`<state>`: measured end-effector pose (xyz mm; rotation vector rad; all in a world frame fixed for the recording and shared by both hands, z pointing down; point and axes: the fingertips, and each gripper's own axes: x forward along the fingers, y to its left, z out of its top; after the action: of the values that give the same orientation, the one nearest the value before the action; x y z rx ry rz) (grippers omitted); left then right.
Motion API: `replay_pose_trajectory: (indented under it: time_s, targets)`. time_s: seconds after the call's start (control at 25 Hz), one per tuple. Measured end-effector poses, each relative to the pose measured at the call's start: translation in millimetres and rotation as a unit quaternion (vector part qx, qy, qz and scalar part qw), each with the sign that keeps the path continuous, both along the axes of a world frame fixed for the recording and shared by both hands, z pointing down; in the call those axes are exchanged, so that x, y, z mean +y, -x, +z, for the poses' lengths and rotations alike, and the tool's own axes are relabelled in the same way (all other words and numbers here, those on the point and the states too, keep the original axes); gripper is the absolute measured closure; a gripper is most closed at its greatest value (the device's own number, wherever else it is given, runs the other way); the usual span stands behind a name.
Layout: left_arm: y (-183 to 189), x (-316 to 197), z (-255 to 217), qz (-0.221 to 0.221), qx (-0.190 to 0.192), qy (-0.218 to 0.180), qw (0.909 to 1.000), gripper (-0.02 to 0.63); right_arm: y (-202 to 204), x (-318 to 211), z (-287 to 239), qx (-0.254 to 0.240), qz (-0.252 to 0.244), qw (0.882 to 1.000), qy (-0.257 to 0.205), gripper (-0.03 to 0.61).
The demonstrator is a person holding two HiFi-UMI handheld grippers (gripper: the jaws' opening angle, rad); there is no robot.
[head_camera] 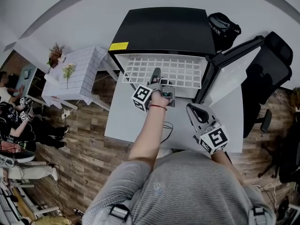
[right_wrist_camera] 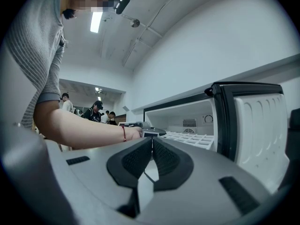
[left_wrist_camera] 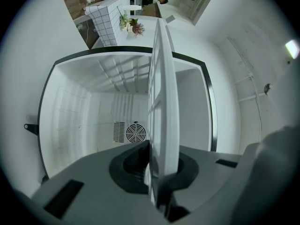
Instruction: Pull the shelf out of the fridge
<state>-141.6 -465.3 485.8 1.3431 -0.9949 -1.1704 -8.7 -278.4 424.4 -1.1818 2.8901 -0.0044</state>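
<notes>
A black mini fridge (head_camera: pixel 164 29) stands on a white table, its door (head_camera: pixel 234 67) swung open to the right. A white grid shelf (head_camera: pixel 164 71) sticks halfway out of the fridge's mouth. My left gripper (head_camera: pixel 156 78) is shut on the shelf's front edge. In the left gripper view the shelf (left_wrist_camera: pixel 161 102) runs edge-on between the pads into the white fridge interior (left_wrist_camera: pixel 93 111). My right gripper (head_camera: pixel 193 110) hangs shut and empty over the table, short of the door. In the right gripper view its pads (right_wrist_camera: pixel 152 161) meet, and the shelf (right_wrist_camera: pixel 192 138) shows beyond.
A black office chair (head_camera: pixel 274 71) stands right of the open door. A white tiled block (head_camera: pixel 77 74) with flowers stands left of the table. People (head_camera: pixel 14 121) sit at the far left. A black bag (head_camera: pixel 224 29) lies behind the fridge.
</notes>
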Motion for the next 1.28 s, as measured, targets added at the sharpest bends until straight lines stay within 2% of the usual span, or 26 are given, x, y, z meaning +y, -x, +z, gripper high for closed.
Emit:
replay_pose_trajectory:
  time_s: [0.72, 1.28]
  targets:
    - [0, 9, -2, -0.005, -0.004, 0.018, 0.9998, 0.581, -1, -5, -1, -0.005, 0.003, 1.0, 0.002, 0.565]
    - [3, 33, -2, -0.012, -0.005, 0.011, 0.9999, 0.581, 6, 2, -5, -0.006, -0.008, 1.0, -0.004, 0.565]
